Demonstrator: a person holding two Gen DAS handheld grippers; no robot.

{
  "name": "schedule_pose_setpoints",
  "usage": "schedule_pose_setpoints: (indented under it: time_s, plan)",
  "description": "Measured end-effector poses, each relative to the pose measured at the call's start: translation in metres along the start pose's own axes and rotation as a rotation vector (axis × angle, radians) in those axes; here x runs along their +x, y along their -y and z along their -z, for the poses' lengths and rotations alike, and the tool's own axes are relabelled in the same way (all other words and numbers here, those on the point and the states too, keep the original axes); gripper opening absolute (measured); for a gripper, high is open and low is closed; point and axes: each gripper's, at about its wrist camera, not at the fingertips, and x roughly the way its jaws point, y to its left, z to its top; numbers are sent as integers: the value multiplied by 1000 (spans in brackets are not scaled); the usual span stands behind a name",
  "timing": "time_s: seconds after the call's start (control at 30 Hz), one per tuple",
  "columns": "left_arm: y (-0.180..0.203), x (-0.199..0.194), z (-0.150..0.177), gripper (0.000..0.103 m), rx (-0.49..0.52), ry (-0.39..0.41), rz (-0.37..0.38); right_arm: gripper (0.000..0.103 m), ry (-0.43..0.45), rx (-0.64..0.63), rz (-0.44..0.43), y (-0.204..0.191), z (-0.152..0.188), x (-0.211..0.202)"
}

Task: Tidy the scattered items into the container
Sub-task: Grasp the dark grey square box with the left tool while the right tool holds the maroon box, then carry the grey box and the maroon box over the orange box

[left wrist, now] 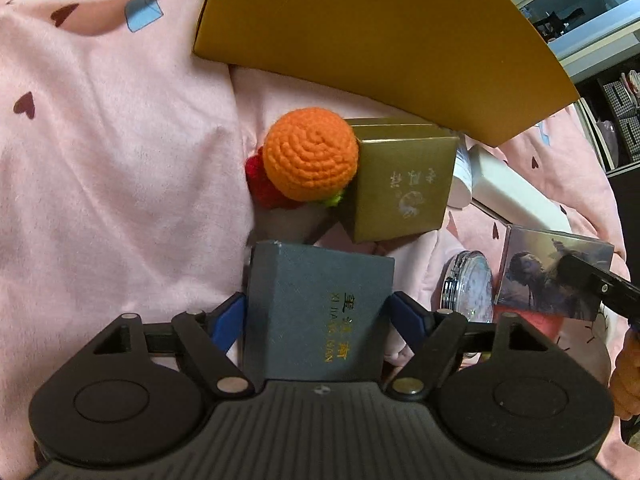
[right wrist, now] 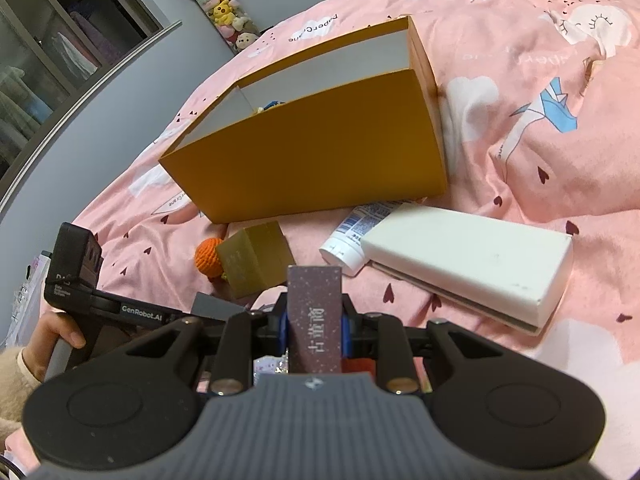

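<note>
Left gripper, jaws spread wide, straddles the grey-blue box lying on the pink bedspread, its long axis running along the fingers, while the right gripper, clamped on the slim purple box, faces the open mustard container straight ahead.

A bedroom — pink printed duvet, hanging plush toys, glass-fronted wardrobe.

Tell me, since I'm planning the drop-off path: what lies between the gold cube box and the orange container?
Only bare pink bedsheet; the right wrist view shows a narrow gap between the gold cube box and the orange container.
</note>
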Motion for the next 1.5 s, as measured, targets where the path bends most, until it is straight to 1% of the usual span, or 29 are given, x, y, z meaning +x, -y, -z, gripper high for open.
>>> schedule_pose_setpoints:
  time_s: [0.07, 0.13, 0.17, 0.23, 0.33, 0.5, 0.53, 0.63, 0.73, 0.87, 0.9, 1.03, 1.23, 1.37, 1.5]
  plan:
    - [2, -4, 2, 86, 11, 8, -10, 26, 0, 1, 0, 1, 0, 0]
    - [6, -12, 5, 76, 24, 27, -27, 26, 2, 3, 3, 1, 0, -1]
    - [8, -17, 6, 73, 35, 39, -38, 26, 2, 3, 4, 1, 0, 0]
    - [10, -25, 7, 64, 44, 57, -50, 26, 3, 6, 3, 2, 0, -1]
    - [14, -35, 8, 57, 61, 71, -62, 26, 3, 6, 3, 2, 1, -1]
    - [22, -44, 9, 48, 101, 84, -75, 26, 3, 7, 3, 2, 1, -1]
    - [24, -44, 10, 44, 105, 82, -67, 26, 2, 8, 3, 2, 1, -1]
    - [28, -48, 14, 39, 119, 69, -32, 26, 2, 14, 6, 3, 1, -1]
    - [34, -41, 15, 39, 123, 58, -14, 26, 2, 18, 5, 4, 1, -2]
    - [32, -29, 19, 38, 111, 28, -36, 26, 1, 16, 7, 4, 1, -2]
    - [32, -28, 20, 38, 109, 34, -38, 26, 2, 16, 9, 5, 1, -2]
    - [36, -38, 22, 38, 129, 79, -68, 26, 4, 19, 16, 5, 1, -3]
    - [45, -58, 22, 38, 155, 136, -78, 26, 21, -10, 42, 1, -3, -8]
    - [55, -76, 21, 38, 179, 186, -74, 26, 44, -24, 52, -2, -9, -16]
    - [66, -96, 18, 38, 192, 261, -53, 26, 69, -54, 68, -8, -17, -25]
